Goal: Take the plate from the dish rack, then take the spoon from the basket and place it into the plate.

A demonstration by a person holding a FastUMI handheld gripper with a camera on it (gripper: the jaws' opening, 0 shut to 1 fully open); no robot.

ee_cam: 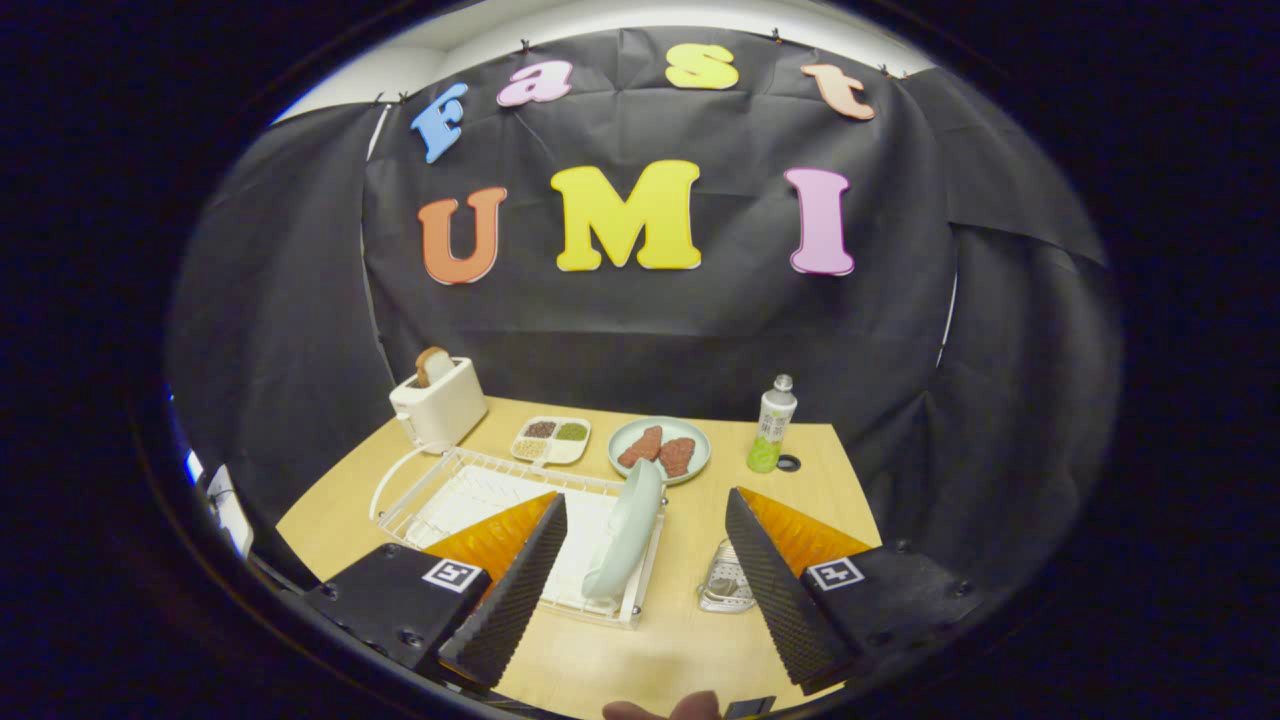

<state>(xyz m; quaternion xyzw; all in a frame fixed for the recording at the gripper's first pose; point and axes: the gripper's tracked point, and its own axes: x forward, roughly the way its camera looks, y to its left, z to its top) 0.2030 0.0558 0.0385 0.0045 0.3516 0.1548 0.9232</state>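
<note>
A pale green plate (626, 530) stands on edge at the right end of the white wire dish rack (470, 490), just ahead of my fingers and slightly left of the gap's middle. A small clear mesh basket (727, 580) sits on the table right of the rack, partly hidden behind my right finger (775, 580); I cannot make out the spoon in it. My gripper (648, 585) hovers above the table's near side, open, with nothing between its fingers.
Beyond the rack lie a round green plate (660, 448) with two pieces of red meat, a divided white tray (552, 440) of grains, a white toaster (438, 402) holding bread, and a green drink bottle (772, 425) with a black ring beside it. A fingertip (660, 710) shows below.
</note>
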